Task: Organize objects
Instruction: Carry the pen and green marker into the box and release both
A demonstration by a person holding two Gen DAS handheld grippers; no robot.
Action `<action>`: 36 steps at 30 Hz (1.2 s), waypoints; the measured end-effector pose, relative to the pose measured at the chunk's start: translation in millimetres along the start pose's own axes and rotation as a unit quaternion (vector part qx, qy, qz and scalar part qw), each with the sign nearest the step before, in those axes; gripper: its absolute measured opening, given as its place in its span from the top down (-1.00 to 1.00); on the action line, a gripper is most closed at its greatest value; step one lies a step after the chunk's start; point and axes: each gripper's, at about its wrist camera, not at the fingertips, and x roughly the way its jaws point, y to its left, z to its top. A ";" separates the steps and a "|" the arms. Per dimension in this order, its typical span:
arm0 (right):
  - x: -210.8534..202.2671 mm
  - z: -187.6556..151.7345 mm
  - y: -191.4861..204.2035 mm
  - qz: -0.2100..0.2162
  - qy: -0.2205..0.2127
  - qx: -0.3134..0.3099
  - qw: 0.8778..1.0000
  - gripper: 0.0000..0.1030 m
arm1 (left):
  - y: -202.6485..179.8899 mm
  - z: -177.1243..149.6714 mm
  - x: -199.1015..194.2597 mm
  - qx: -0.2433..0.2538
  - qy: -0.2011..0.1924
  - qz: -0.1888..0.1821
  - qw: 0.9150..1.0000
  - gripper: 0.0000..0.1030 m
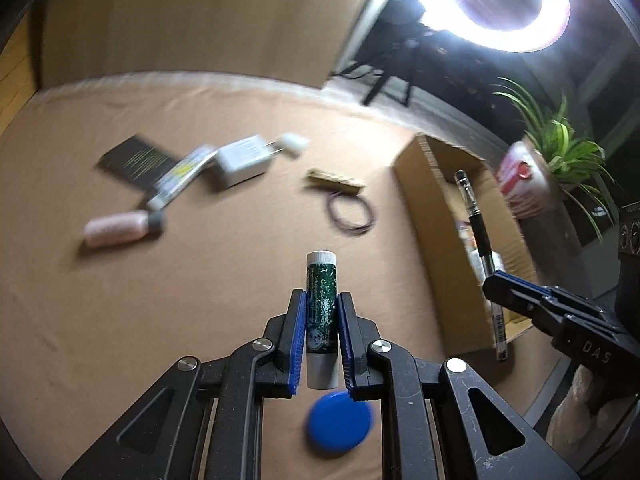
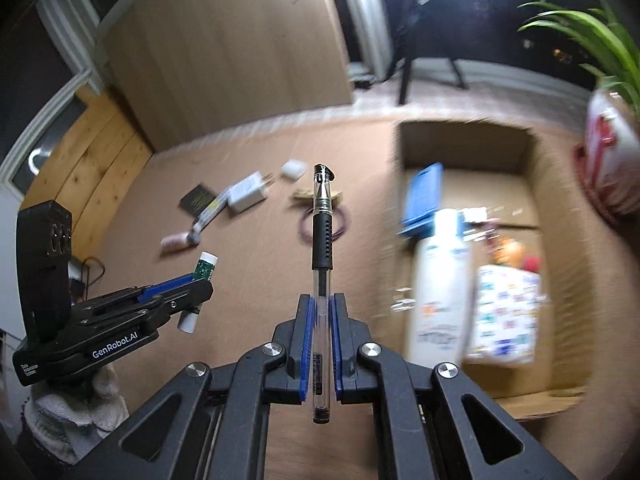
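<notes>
My left gripper (image 1: pixel 322 322) is clamped on a tube (image 1: pixel 320 312) — a short cylinder with a white ribbed cap at the far end, a dark green label flecked with pale print, and a plain grey-white base that projects past the near end of the pads. The tube lies along the line of the fingers, with a blue pad pressed on each side of the label. It is held above the tan cloth (image 1: pixel 200 280), clear of it.

My right gripper (image 2: pixel 321 330) is clamped on a pen (image 2: pixel 322 264). The pen has a clear barrel, a black ribbed grip sleeve with a metal collar beyond it, and a clear cap with a black clip at the far end. The pads hold the clear barrel near its rear end; the rest projects forward. In the left view the pen hangs over the near wall of the box (image 1: pixel 436 216).

The box is brown cardboard, open at the top, and stands on the cloth at my right. Inside it lie a white bottle (image 2: pixel 440 280), a blue item (image 2: pixel 424 196) and a patterned pack (image 2: pixel 506 316).

On the cloth, well apart from both grippers:
- a blue disc (image 1: pixel 339 424), just below the left fingers
- a purple loop (image 1: pixel 351 212)
- a white charger (image 1: pixel 244 158)
- a pink bottle (image 1: pixel 120 228) with a grey cap

A plant (image 1: pixel 560 144) stands beyond the box.
</notes>
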 end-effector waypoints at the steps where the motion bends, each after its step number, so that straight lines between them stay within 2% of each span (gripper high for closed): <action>1: -5.5 1.9 -8.7 -0.009 -0.006 0.005 1.000 0.85 | -7.6 3.1 1.9 0.005 -0.002 -0.003 1.000 0.68; 9: -21.9 12.1 -66.6 -0.063 -0.022 0.037 0.997 0.85 | -89.4 34.1 20.3 0.065 -0.012 -0.032 0.997 0.68; 16: -21.0 10.7 -100.8 -0.071 -0.018 0.061 0.995 0.85 | -147.5 61.0 57.8 0.100 -0.008 -0.037 0.994 0.68; 22: -19.2 12.0 -114.6 -0.070 -0.021 0.065 0.995 0.82 | -173.6 70.9 83.7 0.116 0.001 -0.034 0.993 0.68; 23: -18.4 12.1 -116.1 -0.070 -0.019 0.063 0.995 0.64 | -176.7 71.8 87.2 0.118 0.003 -0.034 0.992 0.67; 24: -17.9 12.1 -116.5 -0.073 -0.017 0.061 0.995 0.29 | -178.0 72.8 90.2 0.117 0.004 -0.027 0.993 0.47; 26: -20.4 10.7 -116.5 -0.082 -0.029 0.060 0.994 0.02 | -174.9 73.2 93.3 0.110 0.005 -0.019 0.994 0.11; 36: -21.9 9.9 -106.7 -0.062 -0.040 0.069 0.995 0.02 | -142.6 77.1 75.1 0.094 -0.008 -0.012 0.995 0.11</action>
